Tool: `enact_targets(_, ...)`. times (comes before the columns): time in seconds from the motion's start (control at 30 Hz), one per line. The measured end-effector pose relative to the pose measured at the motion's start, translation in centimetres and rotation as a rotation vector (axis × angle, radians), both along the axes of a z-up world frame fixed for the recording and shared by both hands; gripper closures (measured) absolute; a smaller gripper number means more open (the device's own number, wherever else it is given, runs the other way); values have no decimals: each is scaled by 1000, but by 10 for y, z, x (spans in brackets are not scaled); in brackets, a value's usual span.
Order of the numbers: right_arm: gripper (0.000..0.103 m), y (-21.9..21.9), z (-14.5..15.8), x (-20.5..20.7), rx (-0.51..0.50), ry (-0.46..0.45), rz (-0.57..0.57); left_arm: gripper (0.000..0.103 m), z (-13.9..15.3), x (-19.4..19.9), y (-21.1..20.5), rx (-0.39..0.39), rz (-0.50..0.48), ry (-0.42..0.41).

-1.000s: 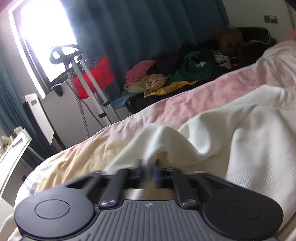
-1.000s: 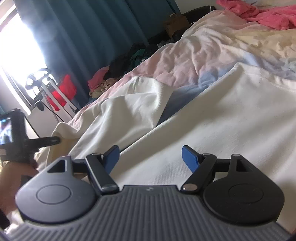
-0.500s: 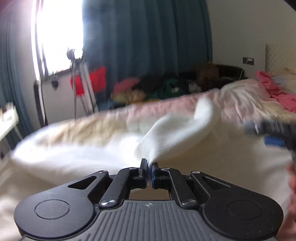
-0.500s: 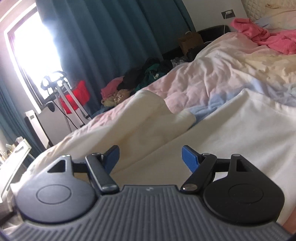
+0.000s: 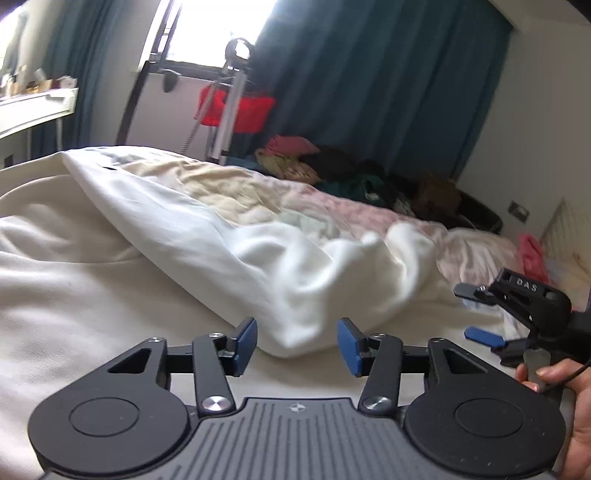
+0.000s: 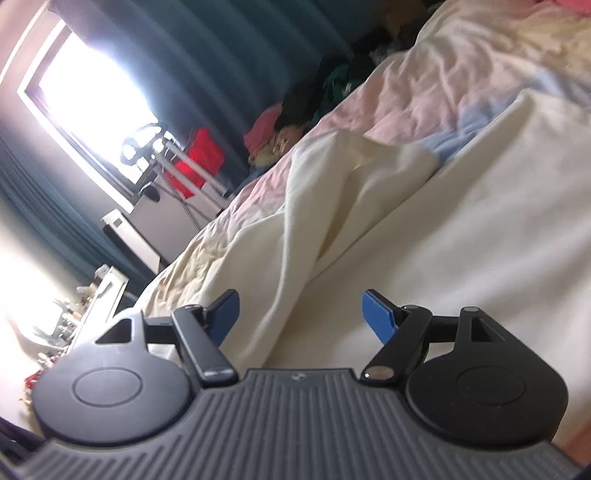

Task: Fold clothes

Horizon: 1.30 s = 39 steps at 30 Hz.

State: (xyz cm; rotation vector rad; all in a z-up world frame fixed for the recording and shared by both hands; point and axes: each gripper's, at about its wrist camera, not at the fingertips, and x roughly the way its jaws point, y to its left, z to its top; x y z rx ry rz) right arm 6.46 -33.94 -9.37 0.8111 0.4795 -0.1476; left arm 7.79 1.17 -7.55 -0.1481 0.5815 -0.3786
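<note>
Left wrist view: the left tool has its blue pads spread wide and pinches nothing. Just ahead of the gap lies the rounded end of a folded-over flap of the cream garment, resting on the flat part of the same cloth; whether a pad touches the flap cannot be told. The garment is spread over the bed, whose pastel quilt shows beyond it toward the far edge. At the right edge of this view the right tool is held by a hand, its two fingers apart, above the cloth.

Right wrist view, tilted: the right tool is spread as well, empty, low over the garment. The flap runs as a long ridge from near the left pad up toward the quilt.

Past the bed's far edge a heap of clothes lies in front of a dark teal curtain, beside a red item on a stand under the bright window.
</note>
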Motion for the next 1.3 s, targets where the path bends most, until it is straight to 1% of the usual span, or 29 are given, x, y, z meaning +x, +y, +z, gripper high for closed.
enact_targets(0.03, 27, -1, 3, 10, -8, 10, 13, 50, 1, 1, 4, -13, 11, 3)
enact_targets(0.1, 27, -1, 12, 33, -68, 14, 19, 48, 2, 3, 11, -40, 34, 9)
enact_targets(0.2, 27, -1, 23, 76, -166, 31, 23, 47, -1, 16, 17, -32, 53, 6)
enact_targets(0.27, 28, -4, 20, 111, -207, 96, 7, 47, -4, 23, 23, -43, 64, 8)
enact_targets(0.37, 27, -15, 4, 159, -251, 224, -70, 46, -10, 30, 32, -51, 78, 10)
enact_targets(0.4, 27, -22, -1, 172, -255, 247, -92, 46, -12, 33, 35, -58, 82, 17)
enact_targets(0.43, 28, -28, -4, 182, -258, 250, -102, 46, -15, 35, 38, -71, 87, 29)
enact_targets(0.5, 57, -33, -3, 199, -306, 257, -106, 46, -20, 42, 44, -99, 100, 54)
enact_targets(0.53, 92, -35, -1, 208, -334, 267, -109, 46, -23, 45, 47, -109, 107, 62)
enact_targets(0.57, 95, -40, 3, 215, -335, 263, -116, 46, -25, 48, 50, -120, 114, 71)
enact_targets(0.63, 95, -54, 13, 229, -284, 217, -145, 46, -27, 52, 53, -127, 112, 60)
enact_targets(0.67, 95, -63, 17, 237, -253, 198, -168, 46, -28, 53, 54, -118, 116, 41)
enact_targets(0.73, 95, -83, 26, 255, -200, 153, -238, 46, -29, 52, 51, -82, 127, -14)
enact_targets(0.83, 95, -114, 26, 286, -164, 107, -361, 46, -36, 53, 48, -62, 127, -48)
enact_targets(0.87, 95, -123, 22, 292, -145, 100, -399, 46, -39, 56, 46, -57, 124, -41)
enact_targets(0.93, 93, -141, 11, 300, -85, 87, -457, 46, -46, 61, 43, -49, 119, -21)
enact_targets(1.0, 91, -156, -1, 304, -11, 82, -455, 46, -50, 66, 38, -34, 111, -9)
enact_targets(1.03, 89, -162, -5, 307, 9, 82, -437, 46, -51, 68, 35, -27, 107, -6)
enact_targets(1.07, 87, -165, -7, 308, -1, 80, -407, 46, -53, 69, 34, -22, 103, -6)
enact_targets(1.1, 83, -166, -8, 306, -29, 71, -384, 46, -54, 71, 32, -17, 101, -6)
enact_targets(1.13, 63, -168, -6, 301, -62, 58, -365, 46, -55, 71, 30, -11, 98, -4)
enact_targets(1.17, 37, -170, -5, 294, -85, 33, -347, 46, -56, 72, 28, -7, 97, -1)
enact_targets(1.2, 24, -172, -3, 283, -93, -5, -330, 46, -57, 72, 27, -4, 96, 3)
enact_targets(1.23, 14, -174, 0, 272, -102, -28, -316, 46, -58, 73, 25, -1, 94, 6)
enact_targets(1.3, 16, -178, 5, 250, -130, -37, -296, 46, -58, 74, 23, 3, 95, 15)
